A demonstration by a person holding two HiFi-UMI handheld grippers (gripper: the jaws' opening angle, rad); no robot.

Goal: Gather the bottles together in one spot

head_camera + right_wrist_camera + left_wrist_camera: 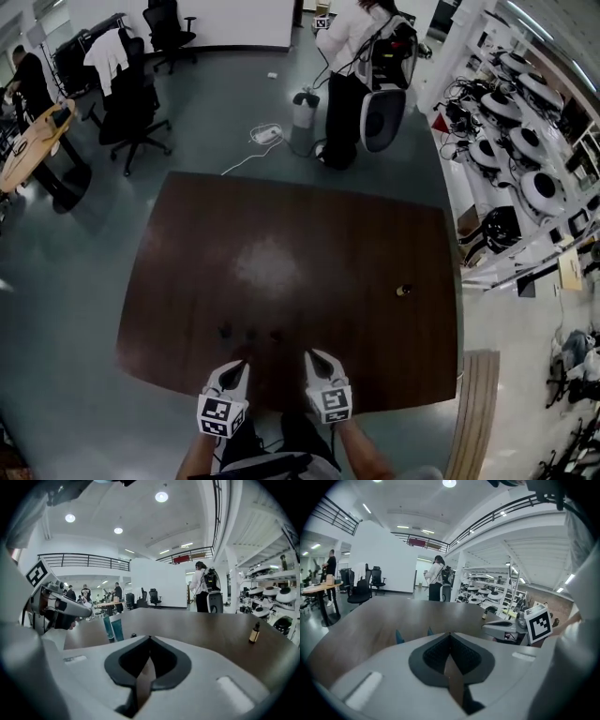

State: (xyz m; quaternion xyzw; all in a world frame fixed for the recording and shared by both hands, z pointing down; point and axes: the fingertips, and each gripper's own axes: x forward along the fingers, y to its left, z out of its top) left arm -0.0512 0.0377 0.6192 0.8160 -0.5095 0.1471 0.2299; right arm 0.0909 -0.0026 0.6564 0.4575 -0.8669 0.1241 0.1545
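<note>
Bottles (250,331) are clustering by the surface's (187,281) near edge, with one stray bottle (403,290) sitting near the right edge. The left gripper (237,367) and right gripper (315,358) are hovering with jaws together, empty. Reaching for the stray risks toppling the cluster.

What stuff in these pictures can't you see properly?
- Head view: the three nearest bottles are dark specks, too small to tell colour or labels.
- Left gripper view: the left gripper hides the two teal bottles except their tips.
- Right gripper view: any label on the lone small bottle is too small to read.
- Head view: the top edge cuts off the standing person.
</note>
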